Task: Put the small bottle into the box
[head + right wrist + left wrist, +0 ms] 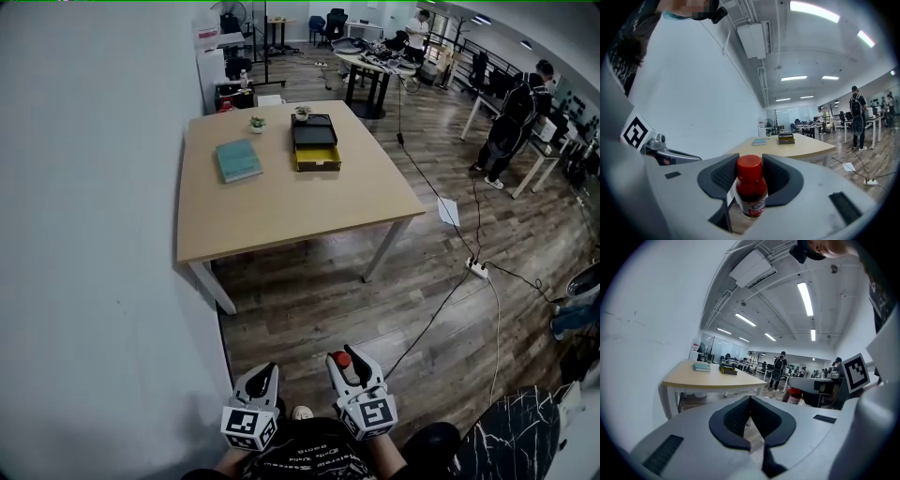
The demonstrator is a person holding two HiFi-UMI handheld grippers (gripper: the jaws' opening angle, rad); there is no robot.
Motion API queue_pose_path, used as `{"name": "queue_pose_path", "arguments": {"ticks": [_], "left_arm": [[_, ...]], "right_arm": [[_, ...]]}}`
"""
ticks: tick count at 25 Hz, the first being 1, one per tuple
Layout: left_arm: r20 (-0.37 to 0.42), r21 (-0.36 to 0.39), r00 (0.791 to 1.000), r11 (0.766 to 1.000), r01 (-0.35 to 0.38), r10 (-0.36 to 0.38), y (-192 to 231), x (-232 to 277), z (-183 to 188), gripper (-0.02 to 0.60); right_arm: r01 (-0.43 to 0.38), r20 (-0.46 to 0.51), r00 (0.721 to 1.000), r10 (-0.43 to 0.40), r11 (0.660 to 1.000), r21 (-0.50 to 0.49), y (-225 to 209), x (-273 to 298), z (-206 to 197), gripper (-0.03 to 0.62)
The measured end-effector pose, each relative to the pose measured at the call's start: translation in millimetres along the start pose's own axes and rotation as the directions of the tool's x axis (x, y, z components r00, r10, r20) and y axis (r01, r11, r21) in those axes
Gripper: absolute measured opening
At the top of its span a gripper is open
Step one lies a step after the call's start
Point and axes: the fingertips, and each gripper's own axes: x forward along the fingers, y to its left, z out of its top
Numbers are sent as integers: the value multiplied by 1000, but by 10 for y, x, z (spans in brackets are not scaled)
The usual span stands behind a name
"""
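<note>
1. Right now the right tongs [351,366] are clamped on the small red bottle with a red cap [751,187]. The pads grip it high up, at the cap and shoulder, and the bottle stands upright between them.
2. The left tongs [265,373] are closed on nothing, pads tip to tip, held low beside the right pair.
3. The black-and-yellow open box [318,168] sits on the far half of the pale wooden counter [281,211], well apart from both tongs. A teal book [238,159] lies to its left, and wooden floor [309,309] separates the person from the counter.
4. The step in hand looks like the carry: the bottle is held, the box not yet reached.
5. To do it well, keep the grip steady and the bottle upright on the way over. The hold is high, so a swing could make the body pivot.
6. Mind the black cable [431,321] running across the floor on the right; the counter's near edge looks the cleaner approach.
7. At the box, come in from above the yellow compartment and lower until the base is inside. Only then let the pads part.
</note>
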Motion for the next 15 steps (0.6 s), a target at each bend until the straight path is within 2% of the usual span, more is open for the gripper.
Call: {"name": "queue_pose_path", "arguments": {"ticks": [6, 15], "left_arm": [[-8, 25, 998, 998, 65, -65, 4, 311, 40, 5], [-7, 29, 994, 994, 106, -106, 708, 986, 352, 5]], "right_arm": [[45, 10, 999, -45, 998, 39, -194, 177, -5, 158], [107, -13, 994, -107, 994, -4, -358, 967, 111, 159]]}}
